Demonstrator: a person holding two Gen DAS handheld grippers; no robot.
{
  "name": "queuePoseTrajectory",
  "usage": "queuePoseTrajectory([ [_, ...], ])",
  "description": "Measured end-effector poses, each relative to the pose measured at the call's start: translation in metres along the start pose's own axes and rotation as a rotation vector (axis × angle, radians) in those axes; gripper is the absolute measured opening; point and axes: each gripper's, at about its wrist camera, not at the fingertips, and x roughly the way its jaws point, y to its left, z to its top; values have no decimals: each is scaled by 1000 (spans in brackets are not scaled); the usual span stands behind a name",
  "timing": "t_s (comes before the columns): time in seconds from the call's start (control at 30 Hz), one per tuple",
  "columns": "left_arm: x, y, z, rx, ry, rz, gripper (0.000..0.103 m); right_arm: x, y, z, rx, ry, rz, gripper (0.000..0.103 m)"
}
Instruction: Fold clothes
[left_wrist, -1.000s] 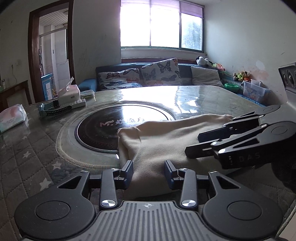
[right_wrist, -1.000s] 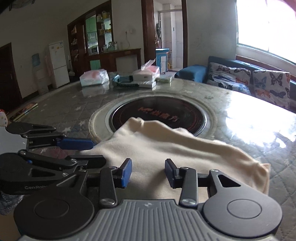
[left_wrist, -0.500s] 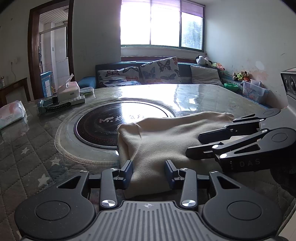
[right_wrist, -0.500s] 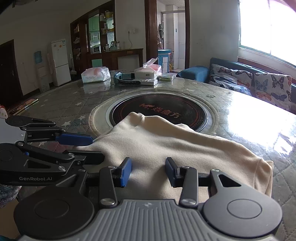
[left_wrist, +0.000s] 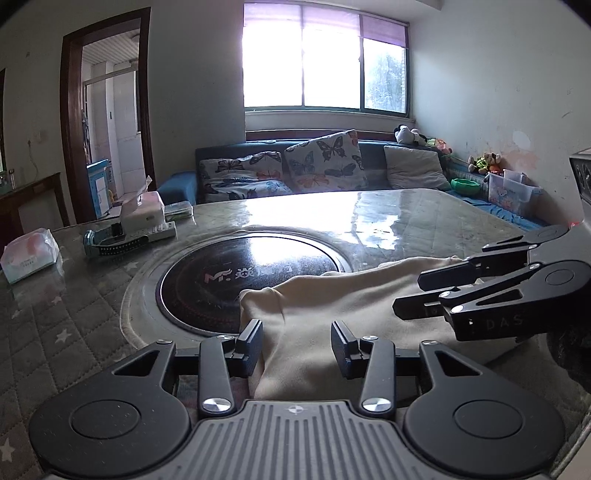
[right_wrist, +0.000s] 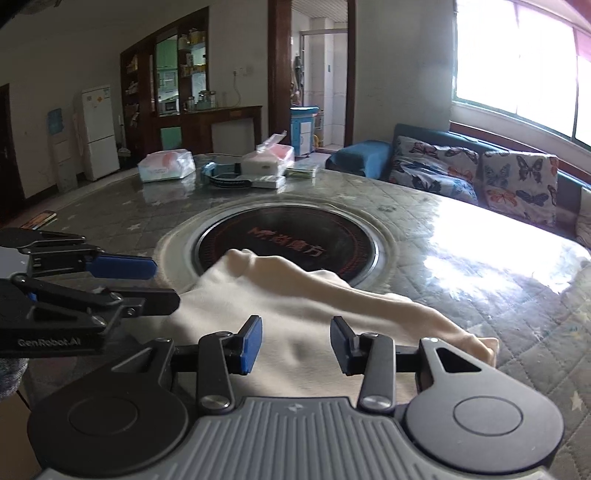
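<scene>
A cream garment (left_wrist: 332, 306) lies folded on the glass-topped table (left_wrist: 424, 218), its far edge over the black round hob (left_wrist: 221, 280). It also shows in the right wrist view (right_wrist: 295, 310). My left gripper (left_wrist: 296, 345) is open and empty, its jaws apart just above the garment's near left part. My right gripper (right_wrist: 295, 345) is open and empty above the garment's near edge. Each gripper shows in the other's view, the right one (left_wrist: 480, 295) at the right and the left one (right_wrist: 92, 288) at the left.
Tissue packs (right_wrist: 166, 166), a tissue box (right_wrist: 267, 160) and a black-and-blue device (right_wrist: 225, 177) sit at the table's far side. A sofa with butterfly cushions (left_wrist: 321, 162) stands under the window. The hob (right_wrist: 288, 251) is sunk in the table's middle.
Both grippers have drawn back and risen a little from the garment, staying open. The garment's far corner now lies a bit more bunched.
</scene>
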Motion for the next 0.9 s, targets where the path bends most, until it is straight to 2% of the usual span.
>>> queuePoseTrajectory([
  [0.23, 20, 2, -9, 7, 59, -1, 44, 19, -13, -9, 55, 41, 5, 42],
  [0.47, 21, 6, -12, -5, 68, -8, 44, 17, -23, -3, 82, 36, 29, 42],
  [0.57, 21, 6, -12, -8, 69, -10, 44, 22, -31, 6, 96, 27, -2, 42],
  [0.73, 24, 9, -12, -9, 73, -19, 44, 43, -50, 18, 151, 61, -76, 42],
  [0.8, 25, 10, -12, -8, 76, -22, 44, 54, -58, 19, 190, 87, -83, 42],
  [0.9, 26, 11, -10, -6, 79, -23, 46, 59, -58, 18, 177, 95, -92, 42],
])
